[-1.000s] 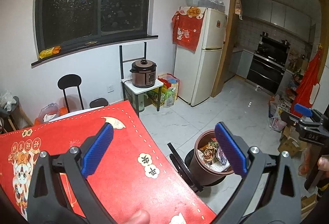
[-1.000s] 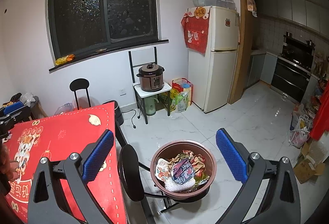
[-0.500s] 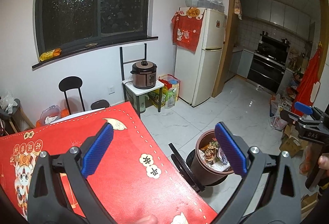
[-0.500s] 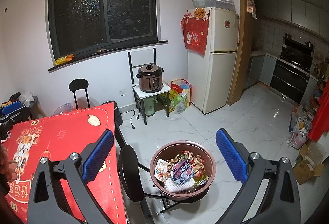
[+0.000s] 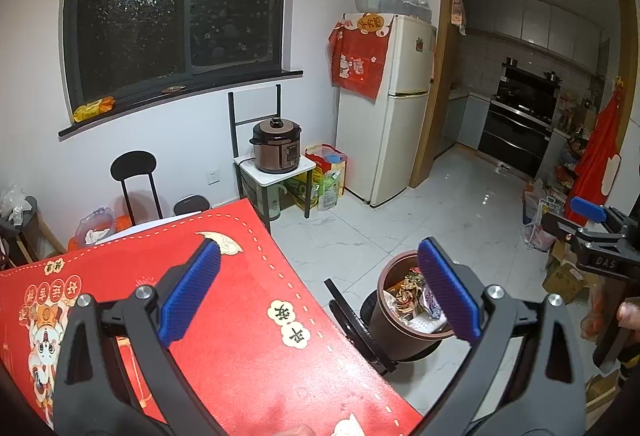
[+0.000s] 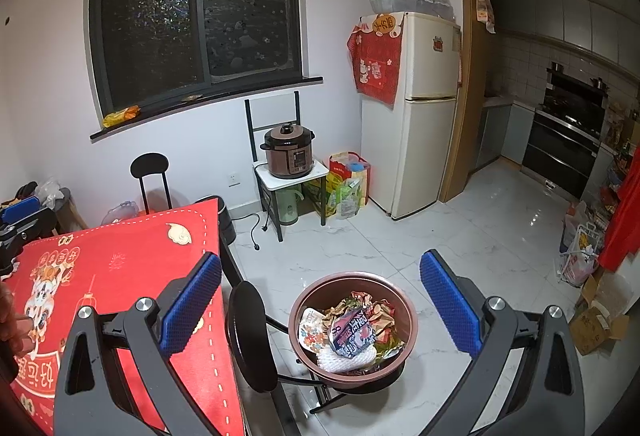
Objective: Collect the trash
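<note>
— Grippers?
— Both mine, left gripper [image 5: 318, 292] and right gripper [image 6: 320, 302], gape wide, holding nothing.
— Trash?
— Wrappers [image 6: 352, 328] fill the brown bin [image 6: 408, 340] (beside the red table [image 6: 120, 276]).

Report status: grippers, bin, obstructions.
Left gripper open, empty. Right gripper open, empty. Brown bin holds wrappers, sits on black chair. Nothing blocking.

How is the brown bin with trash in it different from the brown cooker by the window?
The trash bin is open on top and full of wrappers; the pressure cooker has its lid on. The trash bin sits low on a chair seat near the red table; the pressure cooker stands on a white stand by the wall. Both are round and brown.
</note>
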Demonstrator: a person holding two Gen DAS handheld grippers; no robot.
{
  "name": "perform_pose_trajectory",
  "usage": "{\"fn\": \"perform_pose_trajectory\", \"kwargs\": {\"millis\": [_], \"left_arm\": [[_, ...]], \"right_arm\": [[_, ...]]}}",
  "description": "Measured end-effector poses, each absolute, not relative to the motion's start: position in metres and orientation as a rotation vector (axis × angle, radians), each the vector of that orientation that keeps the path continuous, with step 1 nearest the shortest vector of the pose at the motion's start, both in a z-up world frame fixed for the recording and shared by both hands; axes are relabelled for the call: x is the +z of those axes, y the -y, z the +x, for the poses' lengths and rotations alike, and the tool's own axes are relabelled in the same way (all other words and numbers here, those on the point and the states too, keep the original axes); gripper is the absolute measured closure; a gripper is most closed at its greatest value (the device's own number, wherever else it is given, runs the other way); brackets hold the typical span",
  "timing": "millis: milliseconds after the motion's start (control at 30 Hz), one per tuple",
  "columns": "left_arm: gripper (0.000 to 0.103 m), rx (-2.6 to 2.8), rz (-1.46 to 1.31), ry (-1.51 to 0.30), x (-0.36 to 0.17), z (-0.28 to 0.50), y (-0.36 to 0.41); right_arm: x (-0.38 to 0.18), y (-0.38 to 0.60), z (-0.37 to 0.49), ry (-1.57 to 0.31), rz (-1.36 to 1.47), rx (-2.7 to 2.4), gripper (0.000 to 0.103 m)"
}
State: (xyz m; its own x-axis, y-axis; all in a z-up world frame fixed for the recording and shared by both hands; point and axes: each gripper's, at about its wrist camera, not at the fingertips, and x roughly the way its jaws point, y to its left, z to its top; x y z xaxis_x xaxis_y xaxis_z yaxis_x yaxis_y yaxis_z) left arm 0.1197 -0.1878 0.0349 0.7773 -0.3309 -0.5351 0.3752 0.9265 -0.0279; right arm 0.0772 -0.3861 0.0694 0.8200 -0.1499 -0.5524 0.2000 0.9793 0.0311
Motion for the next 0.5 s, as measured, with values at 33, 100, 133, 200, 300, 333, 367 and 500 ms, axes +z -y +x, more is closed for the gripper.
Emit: {"fn": "perform_pose_trajectory", "kwargs": {"millis": [33,100,133,200,300,333,367,500], "left_arm": [[0.006,-0.382,0.081,-0.563,0.0348,0.1197,0.1880],[0.006,-0.383,0.082,-0.564,0.0348,0.1195,0.1887],[0.006,-0.383,0.082,-0.563,0.0348,0.1195,0.1889],[0.006,-0.382,0.082,-0.562,0.0350,0.1194,0.1891],[0.006,-0.383,0.082,-0.562,0.0350,0.1193,0.1891],[0.006,-0.383,0.083,-0.561,0.0350,0.1193,0.1892],[0.006,-0.383,0.083,-0.561,0.0348,0.1193,0.1889],[0.006,-0.383,0.085,-0.559,0.0349,0.1193,0.1892]], "right_arm": [[0.0693,0.3857,0.0773,-0.580,0.089,-0.187,0.005],[0.0693,0.3860,0.0772,-0.580,0.090,-0.187,0.005],[0.0693,0.3856,0.0774,-0.580,0.089,-0.187,0.005],[0.0693,0.3859,0.0773,-0.581,0.089,-0.187,0.005],[0.0695,0.3859,0.0774,-0.579,0.089,-0.188,0.005],[0.0694,0.3858,0.0776,-0.580,0.089,-0.188,0.005],[0.0696,0.3862,0.0774,-0.579,0.089,-0.188,0.005],[0.0690,0.3865,0.0784,-0.582,0.088,-0.189,0.005]]}}
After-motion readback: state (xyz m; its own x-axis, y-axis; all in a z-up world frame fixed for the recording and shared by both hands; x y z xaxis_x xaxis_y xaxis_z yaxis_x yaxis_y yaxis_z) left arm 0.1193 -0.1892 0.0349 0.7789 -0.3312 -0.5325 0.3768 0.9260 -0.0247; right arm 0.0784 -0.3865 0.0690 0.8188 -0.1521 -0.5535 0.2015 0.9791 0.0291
